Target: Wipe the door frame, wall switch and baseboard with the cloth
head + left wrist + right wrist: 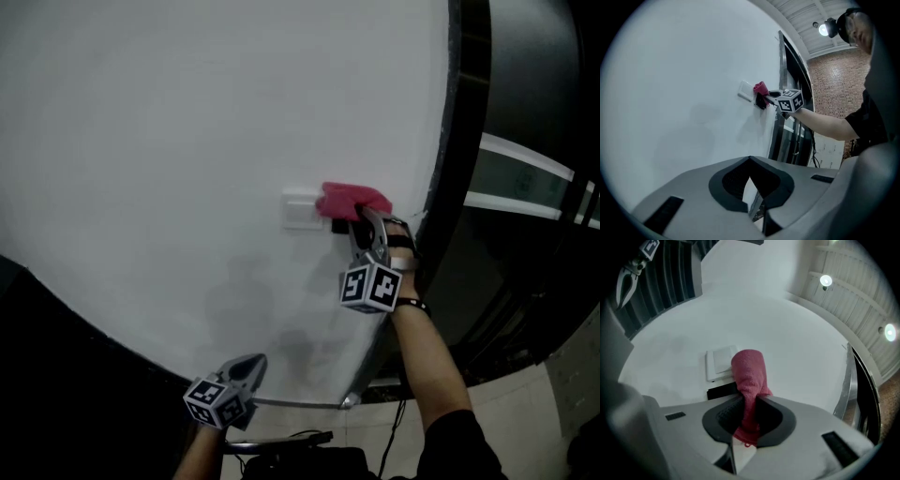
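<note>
One pink cloth [353,200], pinched in right tongs [747,401], against wall switch [300,208].

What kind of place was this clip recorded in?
Likely an indoor corridor or entrance of a commercial building: a white wall with a wall switch, a dark door frame beside it, and a brick wall beyond.

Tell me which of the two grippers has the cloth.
The right gripper: its jaws are clamped on the pink cloth, up at the wall switch. The left gripper hangs lower by the wall, jaws together with nothing between them.
</note>
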`<state>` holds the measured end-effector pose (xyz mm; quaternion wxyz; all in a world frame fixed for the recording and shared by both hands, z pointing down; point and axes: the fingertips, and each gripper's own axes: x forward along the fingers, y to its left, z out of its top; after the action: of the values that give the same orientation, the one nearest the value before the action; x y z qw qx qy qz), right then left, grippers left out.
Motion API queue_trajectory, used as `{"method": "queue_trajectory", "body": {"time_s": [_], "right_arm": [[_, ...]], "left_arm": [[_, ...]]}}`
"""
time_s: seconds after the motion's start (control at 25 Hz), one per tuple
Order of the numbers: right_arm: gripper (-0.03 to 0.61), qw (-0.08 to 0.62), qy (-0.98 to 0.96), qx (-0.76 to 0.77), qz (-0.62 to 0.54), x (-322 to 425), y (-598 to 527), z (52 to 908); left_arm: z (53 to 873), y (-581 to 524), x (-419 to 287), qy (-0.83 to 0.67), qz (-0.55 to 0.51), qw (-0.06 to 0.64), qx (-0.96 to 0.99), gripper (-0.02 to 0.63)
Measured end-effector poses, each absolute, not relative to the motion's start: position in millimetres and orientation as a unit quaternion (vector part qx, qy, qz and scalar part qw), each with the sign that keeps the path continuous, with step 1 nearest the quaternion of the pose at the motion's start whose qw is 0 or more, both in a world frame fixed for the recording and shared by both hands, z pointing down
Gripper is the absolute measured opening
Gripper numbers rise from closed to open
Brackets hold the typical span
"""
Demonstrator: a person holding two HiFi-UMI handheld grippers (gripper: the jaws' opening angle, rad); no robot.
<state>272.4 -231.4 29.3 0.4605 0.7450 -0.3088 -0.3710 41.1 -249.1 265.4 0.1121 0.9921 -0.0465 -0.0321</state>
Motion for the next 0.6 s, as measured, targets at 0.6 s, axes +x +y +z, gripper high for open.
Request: {"method": "queue_trajectory", "body": {"time_s": [0.6], "right_arm": [[0.066,0.411,-0.395,0.763,-0.304,258.9,-232.8,67.1]], "left_arm": [[267.9,-252.9,39.2,-0.048,-0.025,0.112,0.992,0.003]]}}
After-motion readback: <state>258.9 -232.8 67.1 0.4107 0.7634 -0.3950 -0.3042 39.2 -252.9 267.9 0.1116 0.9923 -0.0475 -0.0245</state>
